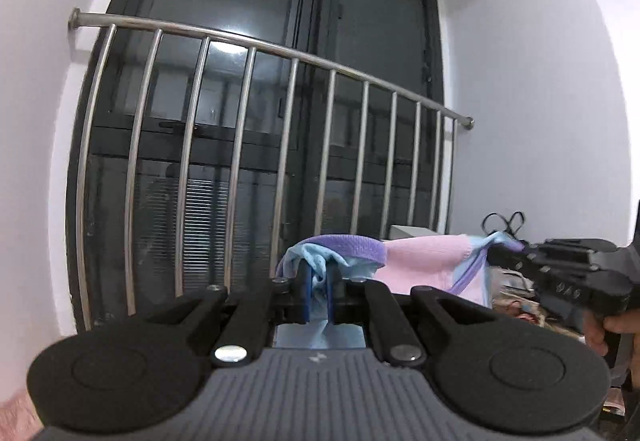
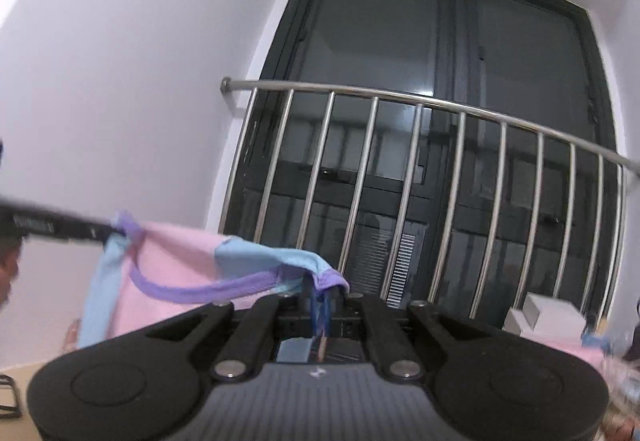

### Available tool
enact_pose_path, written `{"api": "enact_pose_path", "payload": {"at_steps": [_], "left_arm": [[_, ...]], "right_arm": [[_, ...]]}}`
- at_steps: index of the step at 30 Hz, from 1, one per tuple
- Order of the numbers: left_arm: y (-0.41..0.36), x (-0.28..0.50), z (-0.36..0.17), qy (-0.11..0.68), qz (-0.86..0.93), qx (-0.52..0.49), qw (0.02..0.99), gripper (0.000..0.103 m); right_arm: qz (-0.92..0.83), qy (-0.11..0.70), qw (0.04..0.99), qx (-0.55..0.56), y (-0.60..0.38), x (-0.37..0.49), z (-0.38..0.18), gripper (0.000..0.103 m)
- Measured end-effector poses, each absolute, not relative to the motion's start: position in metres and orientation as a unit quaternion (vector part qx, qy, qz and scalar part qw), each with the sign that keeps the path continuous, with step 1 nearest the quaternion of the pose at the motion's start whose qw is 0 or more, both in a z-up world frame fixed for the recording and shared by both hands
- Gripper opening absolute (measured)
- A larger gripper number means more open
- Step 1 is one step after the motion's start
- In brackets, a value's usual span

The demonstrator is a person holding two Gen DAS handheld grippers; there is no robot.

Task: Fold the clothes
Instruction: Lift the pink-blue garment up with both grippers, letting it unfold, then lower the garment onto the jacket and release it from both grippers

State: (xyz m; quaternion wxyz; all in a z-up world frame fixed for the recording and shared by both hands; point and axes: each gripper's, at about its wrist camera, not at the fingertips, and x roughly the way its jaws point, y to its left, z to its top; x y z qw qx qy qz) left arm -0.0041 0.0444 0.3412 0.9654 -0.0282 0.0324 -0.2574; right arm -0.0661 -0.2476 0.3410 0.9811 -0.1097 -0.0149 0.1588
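A tall dark-framed glass door (image 1: 280, 61) fills the background of both views, running from 12 o'clock down to the middle, with a curved stainless railing (image 1: 256, 129) of vertical bars across its lower half and white walls on either side. In front of it, a pink garment (image 2: 176, 269) with light blue panels and purple trim hangs stretched in the air between the two grippers, well above anything below it. In the left wrist view the left gripper (image 1: 319, 289) sits at 6 o'clock, its jaws pinching a bunched light blue and purple edge of the garment, and the cloth runs off toward 3 o'clock to the right gripper (image 1: 504, 257), whose tip bites the far corner. In the right wrist view the right gripper (image 2: 320, 305) pinches a blue and purple corner between its jaws at 6 o'clock, while the left gripper (image 2: 108, 229) reaches in from 9 o'clock, clamped on the opposite purple corner. A small white box (image 2: 548, 311) sits at 4 o'clock near the railing's foot.
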Motion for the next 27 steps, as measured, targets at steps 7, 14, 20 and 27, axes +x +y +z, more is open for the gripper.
{"api": "enact_pose_path", "payload": {"at_steps": [7,14,20,27], "left_arm": [[0.036,0.131,0.308,0.132,-0.185,-0.035,0.973,0.026],[0.050,0.207,0.178,0.264,-0.062,-0.053,0.961,0.067],[0.051,0.106,0.118,0.255,-0.173,0.020,0.951,0.075],[0.058,0.044,0.063,0.310,-0.217,0.080,0.922,0.075]], "right_arm": [[0.136,0.091,0.977,-0.136,-0.211,0.089,0.327,0.003],[0.099,0.292,0.943,-0.124,-0.186,0.257,0.216,0.031],[0.203,0.323,0.918,-0.112,-0.188,0.181,0.130,0.047],[0.451,0.346,0.811,-0.140,-0.151,0.051,0.068,0.046]]}}
